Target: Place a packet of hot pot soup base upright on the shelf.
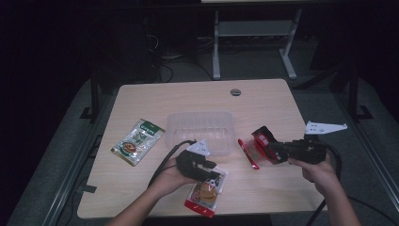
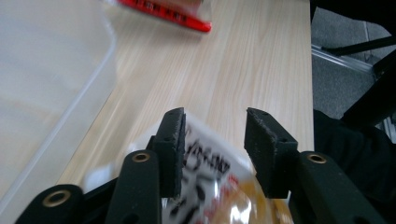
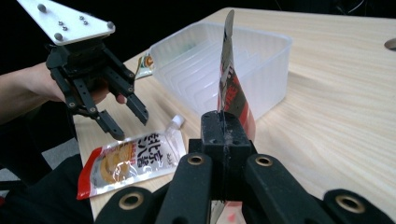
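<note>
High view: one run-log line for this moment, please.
left tool: open above orange sauce pouch | right tool: shut on red packet | clear tub: empty

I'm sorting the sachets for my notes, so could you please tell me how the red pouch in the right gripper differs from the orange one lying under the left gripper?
The red pouch stands on edge, clamped in the shut right gripper; the orange pouch lies flat on the table, free beneath the open left gripper. The red pouch shows its thin edge, the orange pouch its printed face. Both are glossy sachets with red trim.

Lab: dark room, bare test table (image 1: 141, 99)
</note>
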{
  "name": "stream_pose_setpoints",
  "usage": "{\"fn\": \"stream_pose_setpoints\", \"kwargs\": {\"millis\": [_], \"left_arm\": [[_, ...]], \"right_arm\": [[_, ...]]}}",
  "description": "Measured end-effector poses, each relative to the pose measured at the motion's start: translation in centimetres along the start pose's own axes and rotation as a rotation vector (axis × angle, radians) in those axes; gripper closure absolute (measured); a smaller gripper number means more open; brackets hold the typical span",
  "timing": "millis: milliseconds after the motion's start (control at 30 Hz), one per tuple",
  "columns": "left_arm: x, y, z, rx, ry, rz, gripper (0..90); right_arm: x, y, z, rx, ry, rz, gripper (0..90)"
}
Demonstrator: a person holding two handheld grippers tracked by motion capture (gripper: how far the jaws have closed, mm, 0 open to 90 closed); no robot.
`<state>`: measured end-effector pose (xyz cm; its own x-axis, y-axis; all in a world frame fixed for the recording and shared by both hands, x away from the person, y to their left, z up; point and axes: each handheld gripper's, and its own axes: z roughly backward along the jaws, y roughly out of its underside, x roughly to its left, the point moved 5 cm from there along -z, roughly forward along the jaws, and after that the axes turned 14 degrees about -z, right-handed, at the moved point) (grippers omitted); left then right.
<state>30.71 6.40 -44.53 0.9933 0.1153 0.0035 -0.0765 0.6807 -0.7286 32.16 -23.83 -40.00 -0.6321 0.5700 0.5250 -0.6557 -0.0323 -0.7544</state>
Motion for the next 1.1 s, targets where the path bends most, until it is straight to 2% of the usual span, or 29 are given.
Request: {"fn": "stream_pose_setpoints", "kwargs": {"millis": [133, 300, 700, 900, 1100], "left_arm": [[0.0, 1.5, 1.9, -0.008, -0.03, 0.016, 53.6], [0.0, 4.1, 4.6, -0.015, -0.07, 0.054, 49.8], [-0.7, 9.2, 9.3, -0.029, -0.178, 0.149, 40.0], [-1.0, 10.7, 10.2, -0.019, -0.212, 0.167, 37.6], [-1.3, 11.3, 10.5, -0.006, -0.227, 0.179, 36.4]], "right_arm": [[0.3, -0.6, 0.1, -0.016, -0.001, 0.008, 90.0], [0.9, -1.6, 0.1, -0.04, -0.006, 0.022, 90.0], [2.3, -4.6, -1.2, -0.088, -0.036, 0.048, 90.0], [3.0, -5.9, -1.8, -0.106, -0.054, 0.066, 90.0], [3.5, -7.2, -3.2, -0.114, -0.079, 0.07, 90.0]]}}
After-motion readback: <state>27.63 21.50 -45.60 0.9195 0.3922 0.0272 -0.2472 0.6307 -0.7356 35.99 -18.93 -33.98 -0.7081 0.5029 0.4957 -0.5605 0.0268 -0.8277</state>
